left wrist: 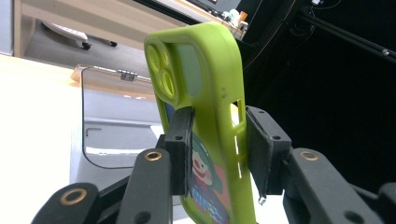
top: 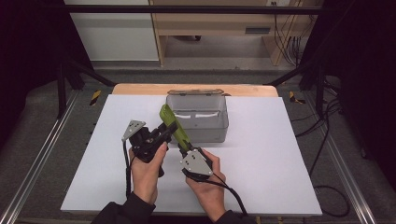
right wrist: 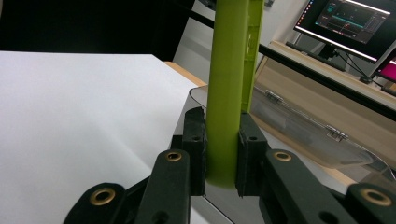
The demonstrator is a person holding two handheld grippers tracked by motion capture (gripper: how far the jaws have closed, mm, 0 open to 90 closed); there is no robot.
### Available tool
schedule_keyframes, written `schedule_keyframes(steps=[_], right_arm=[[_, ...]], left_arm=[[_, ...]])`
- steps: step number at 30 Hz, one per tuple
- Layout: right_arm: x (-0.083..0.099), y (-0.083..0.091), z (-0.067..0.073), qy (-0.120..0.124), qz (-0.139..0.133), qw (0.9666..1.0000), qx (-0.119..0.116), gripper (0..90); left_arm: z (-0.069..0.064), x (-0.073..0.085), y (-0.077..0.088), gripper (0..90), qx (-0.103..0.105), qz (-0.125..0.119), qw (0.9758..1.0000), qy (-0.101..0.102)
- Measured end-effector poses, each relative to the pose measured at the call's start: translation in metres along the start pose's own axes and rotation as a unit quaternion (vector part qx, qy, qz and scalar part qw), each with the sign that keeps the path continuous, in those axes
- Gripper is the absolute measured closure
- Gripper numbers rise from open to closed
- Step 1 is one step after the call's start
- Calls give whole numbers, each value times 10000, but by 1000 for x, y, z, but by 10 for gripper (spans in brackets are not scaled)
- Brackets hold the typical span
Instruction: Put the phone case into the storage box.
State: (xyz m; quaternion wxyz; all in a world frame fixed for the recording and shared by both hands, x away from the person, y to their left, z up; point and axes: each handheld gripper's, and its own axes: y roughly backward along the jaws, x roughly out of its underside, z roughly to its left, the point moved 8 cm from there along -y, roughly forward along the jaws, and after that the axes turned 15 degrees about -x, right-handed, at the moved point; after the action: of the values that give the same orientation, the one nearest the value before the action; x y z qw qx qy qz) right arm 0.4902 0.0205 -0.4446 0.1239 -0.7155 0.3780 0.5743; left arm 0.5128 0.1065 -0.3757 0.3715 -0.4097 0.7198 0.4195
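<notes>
Forearms in dark sleeves at the near edge of the white worktop point(top: 261, 177), one hand wrapped around each black tool. Right gripper point(top: 185, 148) nearest, fingers clamped together on the lower end of a lime-green silicone phone case point(top: 173, 125). Holds that case off the worktop, slanting up and away towards the left. Seen edge-on in the right gripper view, with a pad tight against each face.

Left gripper point(top: 166, 130) just beside and slightly farther, reaching across from the left. Grips the same case around its middle, below the three round camera holes: one finger flat on the printed inner face with its clown picture, the other against the slotted side edge. Both sets of fingers closed on the case, none apart.

Clear smoky plastic box point(top: 219, 133) just behind the case, resting on the worktop, hinged lid point(top: 195, 92) folded back. Pale wooden strip point(top: 252, 90) at the far edge. Beyond that, floor, cables and light wooden furniture.
</notes>
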Motion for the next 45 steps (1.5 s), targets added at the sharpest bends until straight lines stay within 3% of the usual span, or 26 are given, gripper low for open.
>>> schedule_keyframes(steps=[5, 12, 16, 20, 27, 38, 45], right_arm=[[-1, 0, 1, 11, -44, 10000, 20, 774], [-3, 0, 2, 216, -8, 9997, 89, 774], [-2, -1, 4, 237, -10, 9997, 85, 773], [-1, -3, 7, 216, 15, 9997, 74, 770], [0, -2, 8, 238, 7, 9996, 131, 769], [1, -3, 10, 561, 106, 9979, 303, 756], [-1, -3, 11, 748, 136, 9964, 382, 734]], left_arm=[[-2, 1, 0, 648, -4, 8, 10000, -14], [1, 4, -2, 653, 71, 132, 9995, 269], [2, 5, -2, 671, 74, 157, 9992, 357], [4, 8, -3, 700, 62, 217, 9981, 575], [2, 8, -1, 734, 44, 198, 9979, 620], [6, 10, 0, 780, 113, 194, 9955, 919], [5, 9, 0, 786, 126, 186, 9955, 925]])
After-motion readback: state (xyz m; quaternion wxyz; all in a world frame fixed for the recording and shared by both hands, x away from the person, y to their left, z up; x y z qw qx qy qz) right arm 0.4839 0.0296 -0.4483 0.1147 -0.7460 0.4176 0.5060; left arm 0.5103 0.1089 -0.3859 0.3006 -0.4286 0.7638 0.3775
